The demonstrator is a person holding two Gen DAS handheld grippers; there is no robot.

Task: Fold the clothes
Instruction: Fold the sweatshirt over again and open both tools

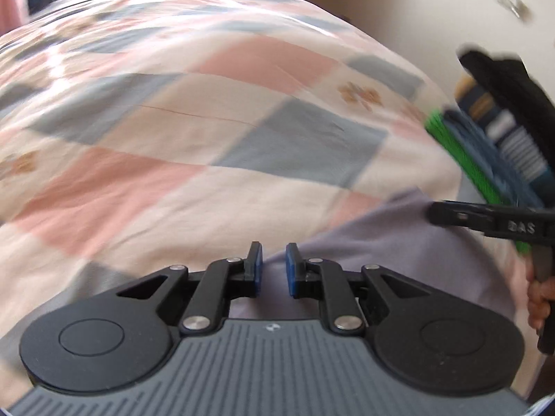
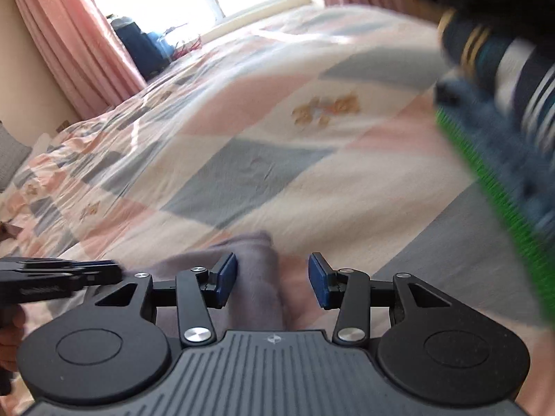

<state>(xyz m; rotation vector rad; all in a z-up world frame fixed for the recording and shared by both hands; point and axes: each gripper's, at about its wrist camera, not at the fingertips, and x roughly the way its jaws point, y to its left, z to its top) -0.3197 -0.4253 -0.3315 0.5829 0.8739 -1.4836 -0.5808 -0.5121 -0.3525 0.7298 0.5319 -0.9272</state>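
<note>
Both claws hover over the soft lavender garment [image 1: 399,242] at lower frame on the patchwork-quilted bed [image 1: 208,138]: left claw [image 1: 274,267] narrow and empty, right claw [image 2: 273,279] wide, apparently straddling a fold to pinch it.

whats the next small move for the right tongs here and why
Probably close the right tongs on the lilac garment. Its jaws stand open with a rolled fold of the cloth lying between them on the quilt, nothing gripped yet. The left tongs are also open over the same cloth, so neither holds it, and a grip must come before any fold.
</note>
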